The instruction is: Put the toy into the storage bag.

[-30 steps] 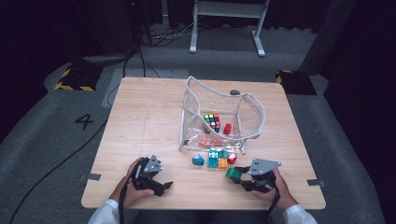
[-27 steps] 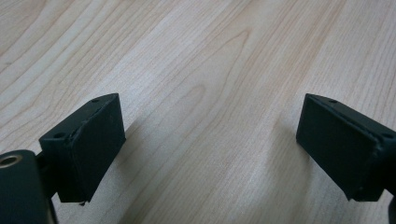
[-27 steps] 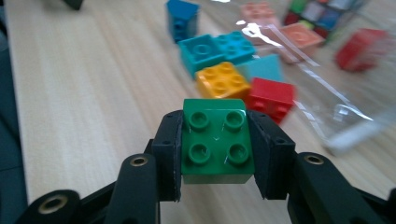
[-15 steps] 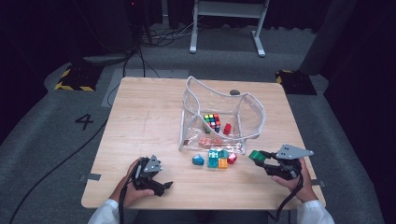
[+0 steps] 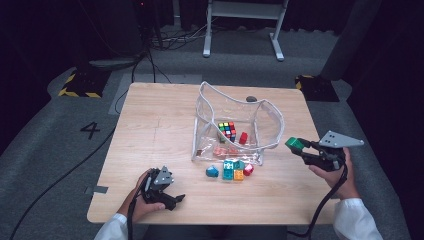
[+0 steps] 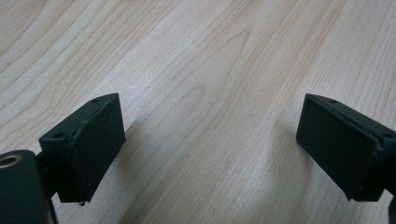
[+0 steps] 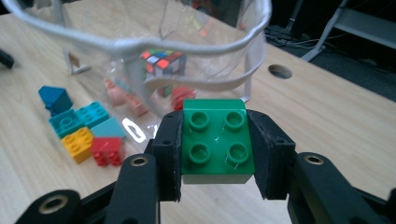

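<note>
Nearest the person, the left gripper (image 5: 167, 197) is rested on the pale wooden table (image 5: 150, 130), jaws spread wide with bare wood between them in the left gripper view; nothing is held.

At the table's right edge, the right gripper (image 7: 217, 144) is raised above the surface, its pads (image 7: 170, 149) pinched on the two sides of a green four-stud plastic brick (image 7: 217, 140) (studs facing the camera, brick seated squarely).

Further in, a loose cluster of small bricks (image 5: 232, 170) (teal, orange, red, blue) is seen on the wood just in front of a clear plastic pouch with white piping (image 5: 270, 117). Inside the pouch a multicoloured puzzle cube (image 5: 227, 130) and a red piece (image 5: 243, 137) are seen.

Step judged in hand: carrying the green brick towards the pouch. The next move would call for the brick to be brought over the piped rim, clear of it, before the jaws are released.
</note>
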A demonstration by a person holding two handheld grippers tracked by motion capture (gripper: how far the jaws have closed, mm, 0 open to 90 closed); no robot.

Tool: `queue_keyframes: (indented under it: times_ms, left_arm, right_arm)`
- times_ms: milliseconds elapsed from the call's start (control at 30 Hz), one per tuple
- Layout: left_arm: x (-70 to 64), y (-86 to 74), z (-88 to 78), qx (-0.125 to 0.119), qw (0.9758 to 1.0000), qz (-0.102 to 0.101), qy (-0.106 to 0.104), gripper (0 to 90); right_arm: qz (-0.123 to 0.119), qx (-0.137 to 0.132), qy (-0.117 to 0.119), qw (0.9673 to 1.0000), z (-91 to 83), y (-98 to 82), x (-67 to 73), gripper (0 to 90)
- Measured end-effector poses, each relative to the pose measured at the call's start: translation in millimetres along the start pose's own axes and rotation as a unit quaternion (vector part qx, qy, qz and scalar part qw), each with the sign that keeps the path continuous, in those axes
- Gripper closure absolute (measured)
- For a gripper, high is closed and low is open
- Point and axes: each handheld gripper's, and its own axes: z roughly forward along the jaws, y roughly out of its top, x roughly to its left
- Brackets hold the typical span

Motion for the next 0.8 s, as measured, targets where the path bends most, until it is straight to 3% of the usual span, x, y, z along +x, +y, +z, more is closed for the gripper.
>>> queue_keyframes:
  times_ms: [167,367,533,800]
  left_arm:
    - [0.0,0.0,-0.1,0.0,1.0,0.0,0.0,8.1]
    - [0.0,0.0,-0.1,0.0,1.0,0.0,0.0,8.1]
    - [0.0,0.0,-0.1,0.001,1.0,0.0,0.0,8.0]
    - [0.0,0.0,0.0,0.0,1.0,0.0,0.0,8.1]
  right_arm:
    - [-0.004,-0.013,-0.008,0.9999,-4.4,22.4,-9.9,59.4]
    - [-0.018,-0.021,-0.002,0.9996,-2.7,47.6,-17.1,59.4]
    - [-0.036,-0.015,0.01,0.9992,10.1,76.9,-16.8,59.4]
    - [-0.05,0.003,0.027,0.9984,37.3,105.5,-14.2,59.3]
